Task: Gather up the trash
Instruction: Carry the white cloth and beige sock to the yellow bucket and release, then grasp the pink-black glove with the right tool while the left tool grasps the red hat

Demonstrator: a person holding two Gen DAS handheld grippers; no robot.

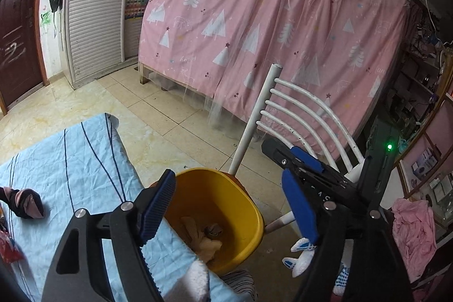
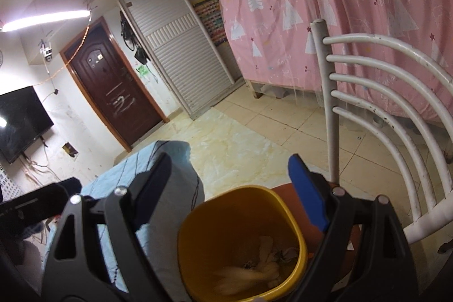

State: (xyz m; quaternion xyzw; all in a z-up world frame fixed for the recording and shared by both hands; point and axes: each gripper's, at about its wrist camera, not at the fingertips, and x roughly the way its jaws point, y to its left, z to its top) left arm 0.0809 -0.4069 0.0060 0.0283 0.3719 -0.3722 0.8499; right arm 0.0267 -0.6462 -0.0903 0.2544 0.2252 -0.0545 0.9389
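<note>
A yellow trash bin (image 1: 226, 214) stands on a chair seat beside the table; it also shows in the right wrist view (image 2: 240, 245). Crumpled tan paper trash (image 1: 202, 234) lies inside it, blurred in the right wrist view (image 2: 254, 273). My left gripper (image 1: 226, 205) is open and empty above the bin. My right gripper (image 2: 229, 183) is open and empty over the bin; it shows in the left wrist view (image 1: 300, 166) to the right. A dark crumpled scrap (image 1: 24, 203) and a red wrapper (image 1: 7, 248) lie on the blue tablecloth (image 1: 70, 174).
A white metal chair back (image 1: 297, 115) rises behind the bin, also in the right wrist view (image 2: 382, 92). A pink bed curtain (image 1: 269, 27) hangs beyond. A pink cloth (image 1: 413, 234) lies at right. Tiled floor (image 1: 158, 104), a wardrobe (image 1: 96, 7) and a brown door (image 2: 113, 92) lie further off.
</note>
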